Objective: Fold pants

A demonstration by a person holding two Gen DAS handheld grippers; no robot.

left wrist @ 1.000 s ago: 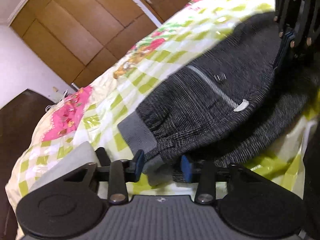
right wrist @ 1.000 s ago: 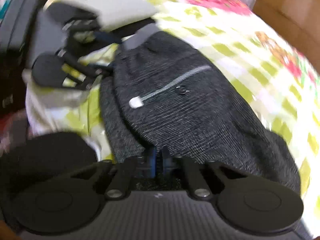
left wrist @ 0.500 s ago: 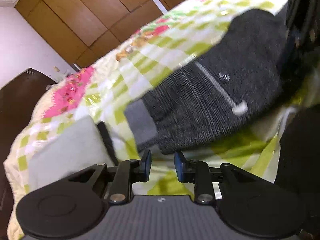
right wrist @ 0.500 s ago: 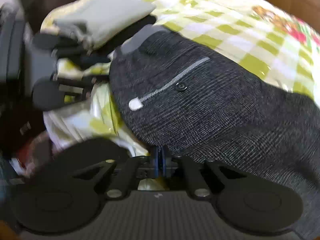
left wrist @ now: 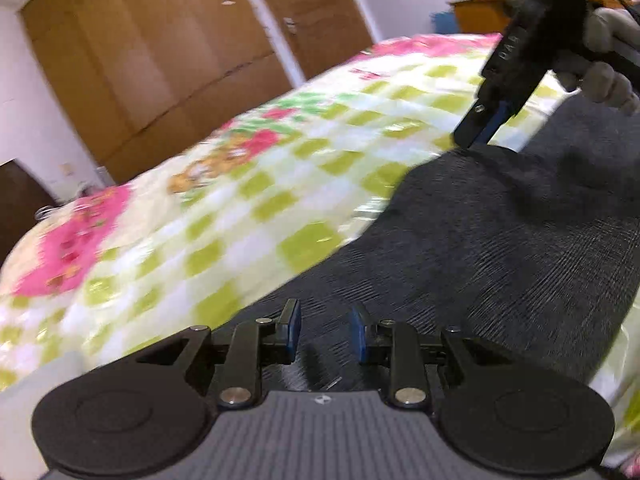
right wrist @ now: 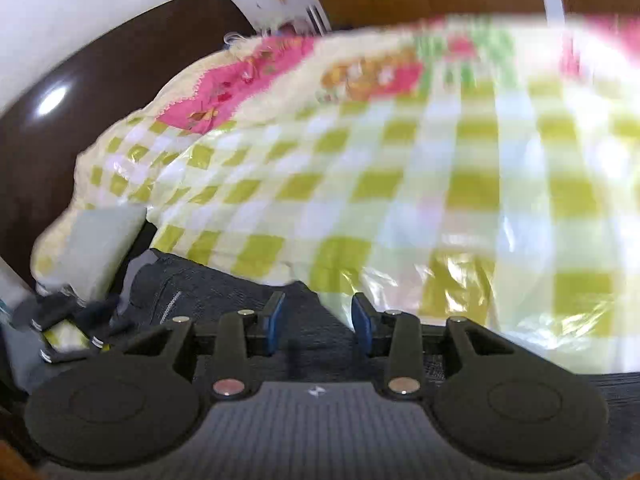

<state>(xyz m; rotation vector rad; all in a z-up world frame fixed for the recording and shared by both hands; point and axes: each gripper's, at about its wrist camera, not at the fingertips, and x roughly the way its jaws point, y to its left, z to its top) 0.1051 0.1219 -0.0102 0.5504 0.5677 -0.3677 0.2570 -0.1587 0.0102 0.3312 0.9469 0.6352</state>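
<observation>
Dark grey knit pants (left wrist: pixel 500 240) lie on a bed with a green-and-white checked cover (left wrist: pixel 280 184). My left gripper (left wrist: pixel 326 330) hovers low over the near part of the pants, its blue pads apart and pressing on nothing. In that view my right gripper (left wrist: pixel 474 136), held by a gloved hand (left wrist: pixel 608 80), points down at the far edge of the pants. In the right wrist view my right gripper (right wrist: pixel 319 322) has its jaws opening over the pants (right wrist: pixel 224 296), with no cloth pinched between them. The left gripper (right wrist: pixel 68 328) shows blurred at lower left.
A folded light grey cloth (right wrist: pixel 100 240) lies by the pants' waistband near the bed's corner. A dark brown headboard (right wrist: pixel 80 80) stands to the left. Wooden wardrobe doors (left wrist: pixel 160 60) rise behind the bed. The checked cover (right wrist: pixel 440 184) stretches wide beyond the pants.
The right gripper went from shut on the pants' edge to open and swung to face the bed. The left gripper let go of the waistband end and moved over the pants.
</observation>
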